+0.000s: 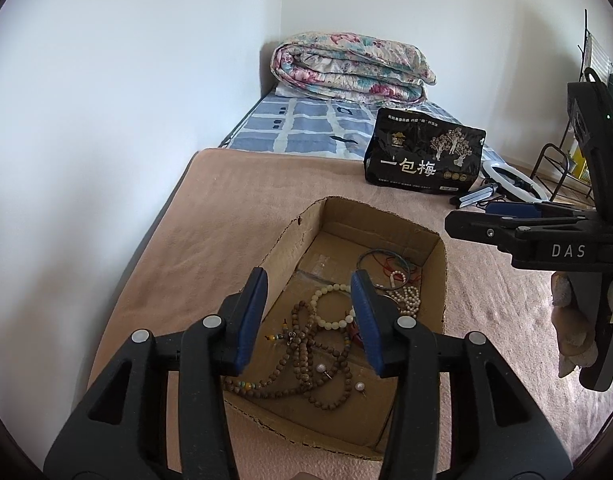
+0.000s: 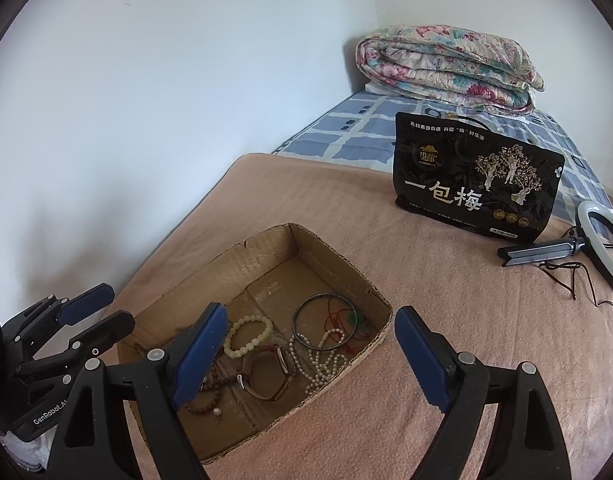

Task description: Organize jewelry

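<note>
A shallow cardboard box (image 1: 290, 236) (image 2: 258, 248) lies on the pink blanket (image 2: 446, 320). Inside are a long brown wooden bead string (image 1: 302, 332) (image 2: 210, 396), a cream bead bracelet (image 1: 332, 288) (image 2: 230, 350), a pearl strand (image 1: 412, 300) (image 2: 322, 368), a dark bangle (image 2: 293, 322), a red cord (image 2: 338, 320), a brown-strapped watch (image 2: 284, 362) and small pearl earrings (image 1: 320, 368). My left gripper (image 1: 309, 276) (image 2: 86, 308) hangs open over the box's near left part, nothing between its pads. My right gripper (image 2: 310, 312) (image 1: 466, 216) stands wide open above the box's right side, empty.
A black snack bag (image 1: 422, 160) (image 2: 474, 184) stands behind the box. A ring light (image 2: 602, 240) with its cable lies at the right. A folded floral quilt (image 2: 446, 68) sits at the bed's far end. A white wall runs along the left.
</note>
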Available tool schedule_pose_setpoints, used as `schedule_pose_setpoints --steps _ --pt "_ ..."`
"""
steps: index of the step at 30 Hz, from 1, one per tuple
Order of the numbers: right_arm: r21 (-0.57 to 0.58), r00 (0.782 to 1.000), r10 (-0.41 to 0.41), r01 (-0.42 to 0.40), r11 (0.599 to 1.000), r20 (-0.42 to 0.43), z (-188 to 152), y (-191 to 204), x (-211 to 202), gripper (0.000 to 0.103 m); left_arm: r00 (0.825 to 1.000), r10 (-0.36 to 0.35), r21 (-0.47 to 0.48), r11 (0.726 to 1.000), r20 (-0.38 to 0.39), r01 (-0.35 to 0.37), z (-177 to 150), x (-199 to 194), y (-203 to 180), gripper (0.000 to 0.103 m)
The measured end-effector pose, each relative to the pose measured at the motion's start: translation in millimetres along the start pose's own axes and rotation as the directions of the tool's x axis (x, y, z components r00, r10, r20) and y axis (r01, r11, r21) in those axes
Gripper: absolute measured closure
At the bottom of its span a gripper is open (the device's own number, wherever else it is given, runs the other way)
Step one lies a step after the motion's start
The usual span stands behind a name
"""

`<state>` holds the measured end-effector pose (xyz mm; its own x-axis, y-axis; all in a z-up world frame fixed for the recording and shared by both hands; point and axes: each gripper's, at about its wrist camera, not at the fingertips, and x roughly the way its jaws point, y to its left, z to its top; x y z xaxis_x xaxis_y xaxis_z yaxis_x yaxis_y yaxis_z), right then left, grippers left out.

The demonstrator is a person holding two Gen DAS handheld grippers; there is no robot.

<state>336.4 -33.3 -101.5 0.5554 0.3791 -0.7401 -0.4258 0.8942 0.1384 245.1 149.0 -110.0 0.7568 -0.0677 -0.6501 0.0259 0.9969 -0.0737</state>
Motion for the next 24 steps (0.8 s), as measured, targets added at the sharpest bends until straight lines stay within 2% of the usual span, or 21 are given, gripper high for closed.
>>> schedule_pose_setpoints --steps 12,24 --pt "-0.029 0.999 -0.013 0.014 0.999 0.030 -5.7 5.7 -32.2 0.015 0.999 0.006 0.016 1.000 0.035 -0.006 3.1 -41.7 -12.2 0.059" --pt "-0.044 0.995 -0.034 0.039 0.998 0.096 -21.5 3.2 -100.1 0.015 0.996 -0.004 0.044 0.999 0.088 0.000 3.1 -99.4 -41.5 0.059"
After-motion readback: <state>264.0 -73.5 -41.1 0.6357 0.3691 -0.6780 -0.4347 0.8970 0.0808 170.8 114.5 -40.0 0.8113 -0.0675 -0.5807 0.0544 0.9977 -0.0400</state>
